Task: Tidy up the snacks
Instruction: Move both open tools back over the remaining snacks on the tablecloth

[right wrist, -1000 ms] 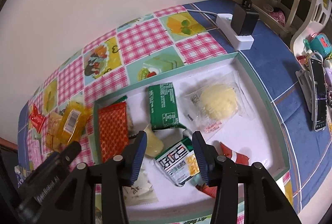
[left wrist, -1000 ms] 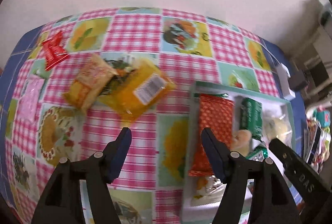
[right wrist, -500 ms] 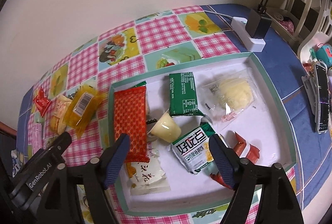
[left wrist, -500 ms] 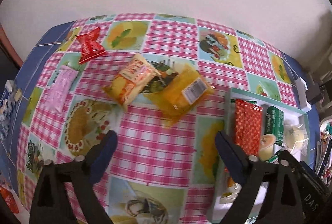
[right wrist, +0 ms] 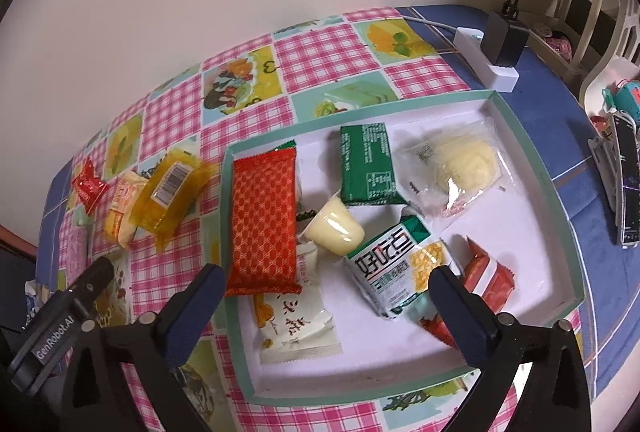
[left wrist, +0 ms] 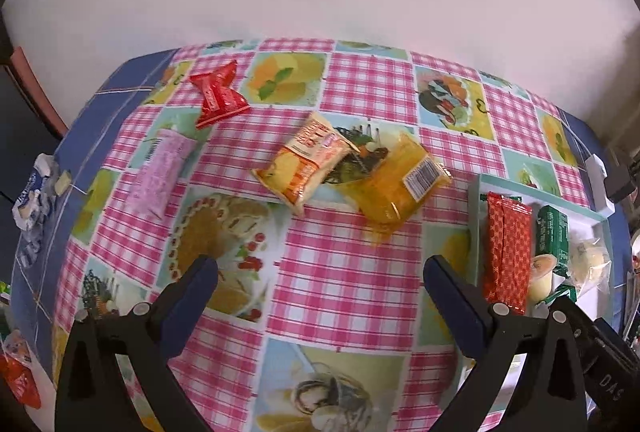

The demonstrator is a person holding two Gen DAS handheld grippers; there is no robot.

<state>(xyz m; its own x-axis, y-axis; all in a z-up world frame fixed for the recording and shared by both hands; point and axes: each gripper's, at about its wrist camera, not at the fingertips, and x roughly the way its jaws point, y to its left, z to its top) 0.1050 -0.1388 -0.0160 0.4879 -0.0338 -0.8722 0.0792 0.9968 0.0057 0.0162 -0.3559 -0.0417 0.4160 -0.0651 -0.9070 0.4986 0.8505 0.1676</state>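
A teal-rimmed white tray holds a red patterned packet, a green packet, a wrapped bun, a jelly cup, a white-and-green packet and more. My right gripper hovers above them, jaws opening, gripping nothing. On the cloth left of the tray lie a yellow packet, an orange packet, a pink packet and a red candy. My left gripper stands open and empty over the cloth, nearer me than those packets.
A white power strip with a black adapter sits behind the tray. A phone in a clip lies to the tray's right. Crumpled wrappers rest at the table's left edge. A wall runs along the table's far side.
Both grippers' jaws have spread from narrow to wide. The left view has swung left, away from the tray. The right gripper has drawn back from the snacks in the tray.
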